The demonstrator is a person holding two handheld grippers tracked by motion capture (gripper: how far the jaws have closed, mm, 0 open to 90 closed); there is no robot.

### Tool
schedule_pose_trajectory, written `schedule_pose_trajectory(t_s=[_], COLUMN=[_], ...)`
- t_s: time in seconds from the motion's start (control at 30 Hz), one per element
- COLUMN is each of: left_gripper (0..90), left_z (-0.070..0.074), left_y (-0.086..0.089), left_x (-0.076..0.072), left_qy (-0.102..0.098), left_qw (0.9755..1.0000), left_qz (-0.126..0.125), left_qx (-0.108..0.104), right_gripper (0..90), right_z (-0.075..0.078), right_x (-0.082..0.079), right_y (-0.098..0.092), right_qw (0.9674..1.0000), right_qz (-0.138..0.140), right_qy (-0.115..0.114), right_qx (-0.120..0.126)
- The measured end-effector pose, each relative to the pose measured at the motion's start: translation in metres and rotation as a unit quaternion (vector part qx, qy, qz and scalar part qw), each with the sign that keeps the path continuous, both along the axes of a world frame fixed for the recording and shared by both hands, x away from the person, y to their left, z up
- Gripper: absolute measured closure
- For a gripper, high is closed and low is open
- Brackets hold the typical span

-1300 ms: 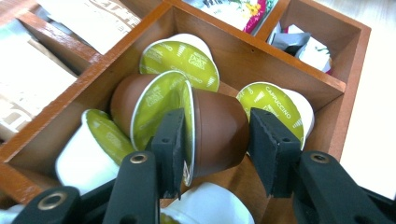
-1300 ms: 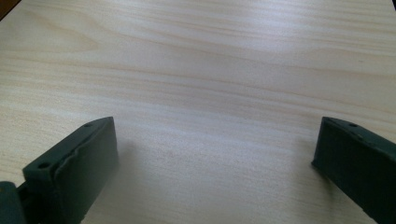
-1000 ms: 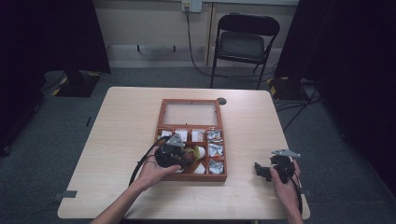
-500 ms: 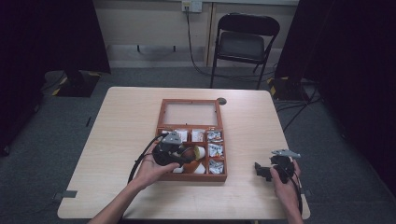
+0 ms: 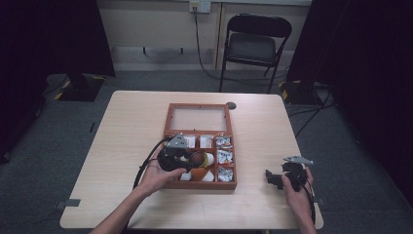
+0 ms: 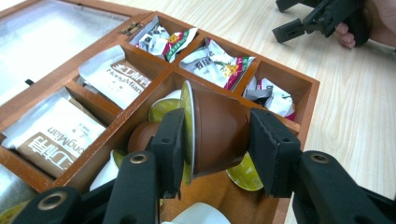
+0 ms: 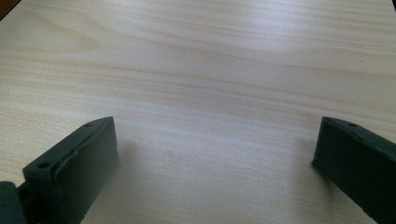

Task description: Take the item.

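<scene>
The left tongs (image 6: pixel 217 140) are closed on a brown coffee capsule (image 6: pixel 217 133): one black pad presses against its yellow-green foil rim, the other against its narrow brown end, so the capsule lies on its side between them. Held this way, the capsule hangs just above the near compartment of the wooden box (image 6: pixel 306 93), over other capsules (image 6: pixel 161 109) with yellow-green lids that lie in that compartment. In the high view the left tongs (image 5: pixel 194 160) sit over the near left part of the box (image 5: pixel 168 119), with the hand (image 5: pixel 158 178) reaching in from the near edge of the surface (image 5: pixel 122 126).

The box's other compartments hold white sachets (image 6: pixel 114 74) with brown lettering on the side away from the capsule, and crumpled printed packets (image 6: pixel 217 63) along the far row. The box's glazed lid (image 6: pixel 56 32) lies open flat beyond the compartments.

The right tongs (image 7: pixel 215 154) stand wide open with nothing between them, pointing at bare wood. In the high view they (image 5: pixel 273 178) rest well to the right of the box, near the surface's near right corner, and the left gripper view shows them (image 6: pixel 299 21) beyond the box's far corner.
</scene>
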State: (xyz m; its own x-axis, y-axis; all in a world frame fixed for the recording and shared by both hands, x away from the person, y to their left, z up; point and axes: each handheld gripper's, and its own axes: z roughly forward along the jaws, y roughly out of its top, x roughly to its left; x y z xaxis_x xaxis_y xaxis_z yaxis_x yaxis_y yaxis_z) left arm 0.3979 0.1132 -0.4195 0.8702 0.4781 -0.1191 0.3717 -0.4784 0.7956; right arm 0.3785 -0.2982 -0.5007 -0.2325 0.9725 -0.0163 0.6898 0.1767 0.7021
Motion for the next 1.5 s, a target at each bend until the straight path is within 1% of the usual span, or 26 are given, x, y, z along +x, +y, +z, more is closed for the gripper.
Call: schedule_pose_trajectory(t_s=[0.03, 0.07, 0.13, 0.27, 0.4, 0.53, 0.57, 0.9, 0.93, 1.0, 1.13, 1.2, 1.4, 1.5], left_gripper=[57.1, 57.1, 57.1, 57.1, 57.2, 57.1, 57.2, 57.1, 57.2, 57.1, 57.2, 57.1, 57.1, 57.2], left_z=[0.002, 0.004, 0.006, 0.008, 0.012, 0.016, 0.017, 0.018, 0.018, 0.020, 0.020, 0.020, 0.024, 0.026], left_y=[0.001, 0.002, 0.004, 0.008, 0.012, 0.019, 0.023, 0.035, 0.036, 0.039, 0.044, 0.046, 0.055, 0.061], left_x=[0.000, 0.000, 0.000, 0.001, 0.001, 0.002, 0.003, 0.006, 0.006, 0.007, 0.008, 0.009, 0.009, 0.011], left_qy=[-0.002, -0.003, -0.006, -0.005, -0.007, -0.015, -0.015, -0.018, -0.018, -0.018, -0.018, -0.018, -0.022, -0.026], left_qw=[1.0000, 1.0000, 1.0000, 1.0000, 0.9999, 0.9997, 0.9996, 0.9991, 0.9990, 0.9989, 0.9987, 0.9984, 0.9979, 0.9973], left_qz=[-0.001, -0.002, -0.001, 0.001, 0.005, 0.014, 0.020, 0.034, 0.037, 0.039, 0.045, 0.049, 0.055, 0.064], left_qx=[0.001, -0.004, -0.005, -0.004, -0.008, -0.012, -0.016, -0.017, -0.020, -0.020, -0.017, -0.020, -0.025, -0.025], right_gripper=[0.0, 0.0, 0.0, 0.0, 0.0, 0.0, 0.0, 0.0, 0.0, 0.0, 0.0, 0.0, 0.0, 0.0], right_z=[0.000, 0.000, 0.000, 0.000, 0.000, 0.000, 0.000, 0.000, 0.000, 0.000, 0.000, 0.000, 0.000, 0.000], right_x=[0.000, 0.000, 0.000, 0.000, 0.000, 0.000, 0.000, 0.000, 0.000, 0.000, 0.000, 0.000, 0.000, 0.000], right_y=[0.000, 0.000, 0.000, 0.000, 0.000, 0.000, 0.000, 0.000, 0.000, 0.000, 0.000, 0.000, 0.000, 0.000], right_qw=[1.0000, 1.0000, 1.0000, 1.0000, 1.0000, 1.0000, 1.0000, 1.0000, 1.0000, 1.0000, 1.0000, 1.0000, 1.0000, 1.0000], right_qz=[0.000, 0.000, 0.000, 0.000, 0.000, 0.000, 0.000, 0.000, 0.000, 0.000, 0.000, 0.000, 0.000, 0.000], right_qy=[0.000, 0.000, 0.000, 0.000, 0.000, 0.000, 0.000, 0.000, 0.000, 0.000, 0.000, 0.000, 0.000, 0.000], right_qx=[0.000, 0.000, 0.000, 0.000, 0.000, 0.000, 0.000, 0.000, 0.000, 0.000, 0.000, 0.000, 0.000, 0.000])
